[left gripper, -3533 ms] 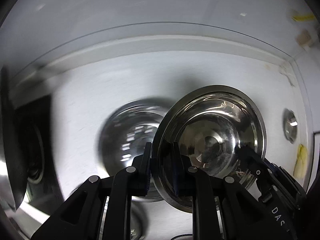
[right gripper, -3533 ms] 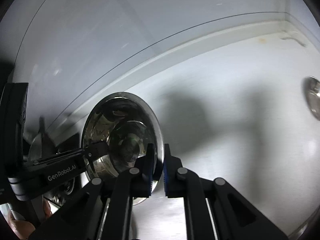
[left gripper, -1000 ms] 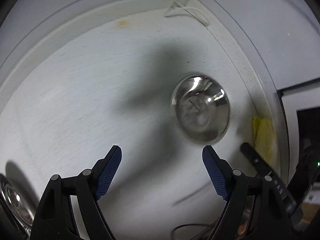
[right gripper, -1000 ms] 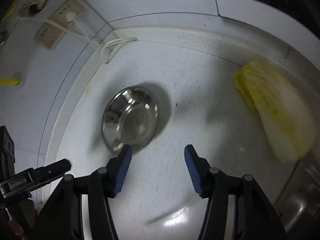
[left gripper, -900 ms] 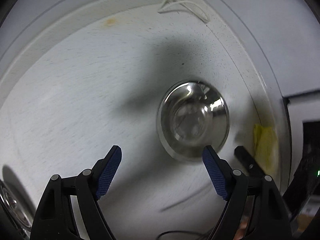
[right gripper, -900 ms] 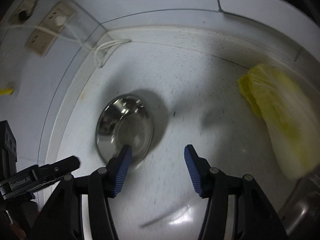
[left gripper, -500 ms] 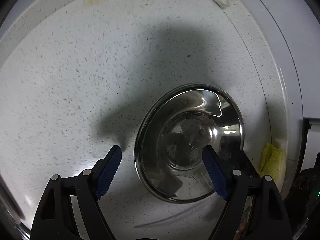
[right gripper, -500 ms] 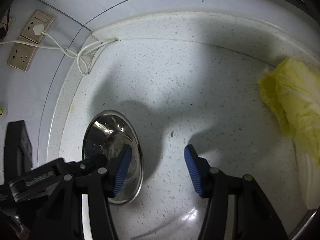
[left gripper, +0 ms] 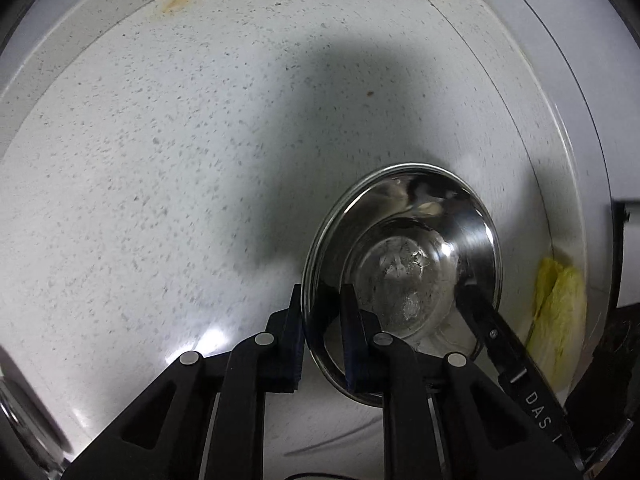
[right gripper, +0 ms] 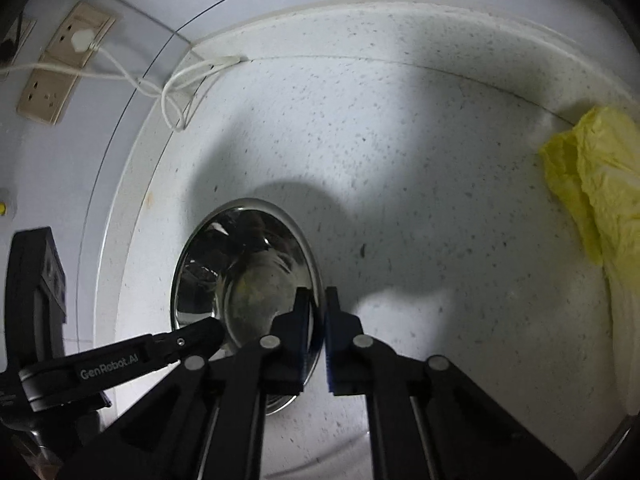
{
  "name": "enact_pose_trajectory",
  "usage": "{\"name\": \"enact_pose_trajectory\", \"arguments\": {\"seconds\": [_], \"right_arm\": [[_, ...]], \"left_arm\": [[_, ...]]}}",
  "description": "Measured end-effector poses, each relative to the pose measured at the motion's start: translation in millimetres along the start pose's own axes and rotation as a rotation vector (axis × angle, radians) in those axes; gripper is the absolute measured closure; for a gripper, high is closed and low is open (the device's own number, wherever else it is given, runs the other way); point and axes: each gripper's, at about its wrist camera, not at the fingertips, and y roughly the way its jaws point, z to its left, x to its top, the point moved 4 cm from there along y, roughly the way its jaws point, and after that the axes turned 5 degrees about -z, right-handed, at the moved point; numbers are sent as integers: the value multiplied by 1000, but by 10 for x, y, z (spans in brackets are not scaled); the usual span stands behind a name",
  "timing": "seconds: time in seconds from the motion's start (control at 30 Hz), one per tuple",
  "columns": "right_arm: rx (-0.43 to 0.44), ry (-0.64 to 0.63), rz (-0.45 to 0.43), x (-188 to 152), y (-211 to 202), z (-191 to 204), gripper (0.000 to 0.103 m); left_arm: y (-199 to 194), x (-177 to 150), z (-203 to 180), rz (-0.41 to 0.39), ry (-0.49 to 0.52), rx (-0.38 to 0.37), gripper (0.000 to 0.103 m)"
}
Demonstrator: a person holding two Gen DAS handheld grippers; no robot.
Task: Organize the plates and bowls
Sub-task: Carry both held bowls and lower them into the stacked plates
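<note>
A shiny steel bowl (left gripper: 416,264) sits on the speckled white counter (left gripper: 180,152). My left gripper (left gripper: 322,328) is shut on its left rim, one finger outside and one inside. My right gripper (right gripper: 318,328) is shut on the opposite, right rim of the same bowl (right gripper: 240,272). Each view shows the other gripper's finger at the far rim: the right one in the left wrist view (left gripper: 500,340), the left one in the right wrist view (right gripper: 160,352).
A yellow-green cabbage (right gripper: 596,200) lies on the counter to the right, also in the left wrist view (left gripper: 560,320). Wall sockets (right gripper: 60,68) with a white cable (right gripper: 176,88) are at the back corner. Another steel dish edge (left gripper: 20,408) shows at far left.
Both grippers came down on the bowl and closed on its opposite rims; half a second ago both were open. Earlier still they held another bowl, then let it go.
</note>
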Motion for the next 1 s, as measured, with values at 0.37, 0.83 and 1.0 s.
{"name": "enact_pose_trajectory", "arguments": {"seconds": [0.37,0.83,1.0], "right_arm": [[19,-104,-54,-603,-616,614,96],[203,-494,78,-2387,-792,2853,93],[250,-603,168,-3006,-611,3447,92]], "left_arm": [[-822,-617,377,-117,5,6,91],[-2243,-1930,2861,-316,-293,90,91],[-2338,-2425,3627,-323,-419,120,91]]}}
